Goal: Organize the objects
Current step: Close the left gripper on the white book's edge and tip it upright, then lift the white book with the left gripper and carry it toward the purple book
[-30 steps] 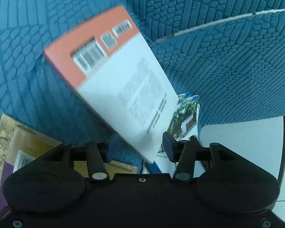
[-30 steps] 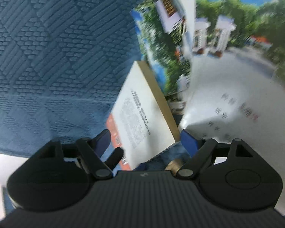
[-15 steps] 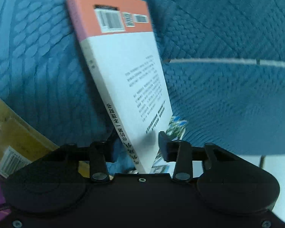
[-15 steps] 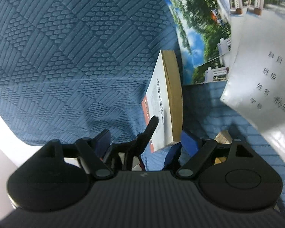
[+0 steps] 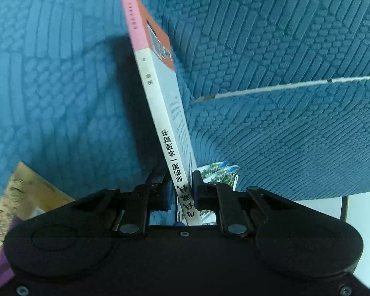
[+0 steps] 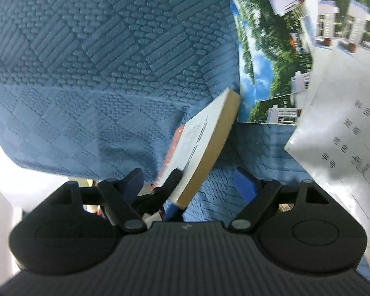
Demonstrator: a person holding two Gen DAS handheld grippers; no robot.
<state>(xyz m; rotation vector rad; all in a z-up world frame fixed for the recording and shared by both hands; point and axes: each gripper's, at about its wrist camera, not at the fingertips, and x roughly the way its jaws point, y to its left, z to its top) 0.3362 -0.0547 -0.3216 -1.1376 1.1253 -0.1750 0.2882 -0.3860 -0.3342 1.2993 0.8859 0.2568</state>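
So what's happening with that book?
A person is tidying books on a blue bedspread. The left hand-held gripper has just been closing and now pinches the white-and-orange book by its spine end, standing it on edge. The right hand-held gripper is open beside it, holding nothing. Picture booklets lie nearby.

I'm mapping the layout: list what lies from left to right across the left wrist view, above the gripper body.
Yellowish book at the lower left edge → white-and-orange book standing on edge in the left gripper, spine toward the camera → landscape-photo booklet just right of the fingers → thin white strip across the blue textured cloth.
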